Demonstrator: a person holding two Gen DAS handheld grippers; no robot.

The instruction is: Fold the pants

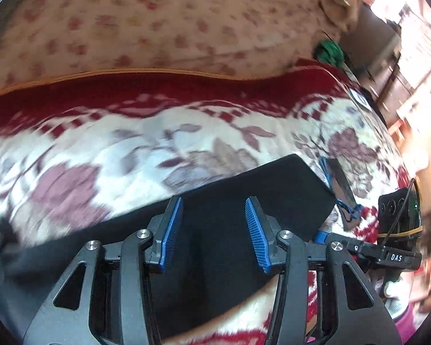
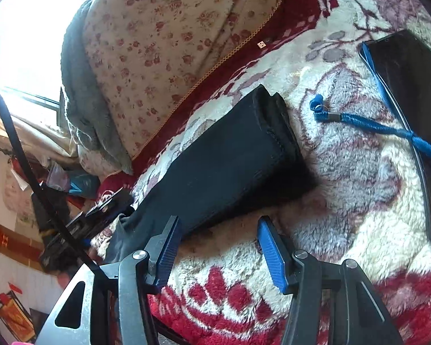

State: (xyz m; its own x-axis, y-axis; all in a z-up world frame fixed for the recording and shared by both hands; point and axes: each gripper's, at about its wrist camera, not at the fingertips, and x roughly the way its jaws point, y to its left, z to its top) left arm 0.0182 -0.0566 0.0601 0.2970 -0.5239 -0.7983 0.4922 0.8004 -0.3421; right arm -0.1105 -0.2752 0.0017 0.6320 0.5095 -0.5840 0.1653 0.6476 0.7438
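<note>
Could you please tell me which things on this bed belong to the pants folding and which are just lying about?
Part of the job:
black pants
left gripper, open
right gripper, open

Just lying about:
phone with blue lanyard
green item
floral blanket, under the pants

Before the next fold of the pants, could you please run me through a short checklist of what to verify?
1. Left gripper jaws apart, nothing pinched: ok.
2. Right gripper jaws apart, nothing pinched: ok.
3. Pants lying flat on the blanket: ok.
4. Leg hems stacked evenly: ok.
5. Phone and blue lanyard off the pants: ok, though close beside.
6. Waist end flat: cannot tell, out of view.
</note>
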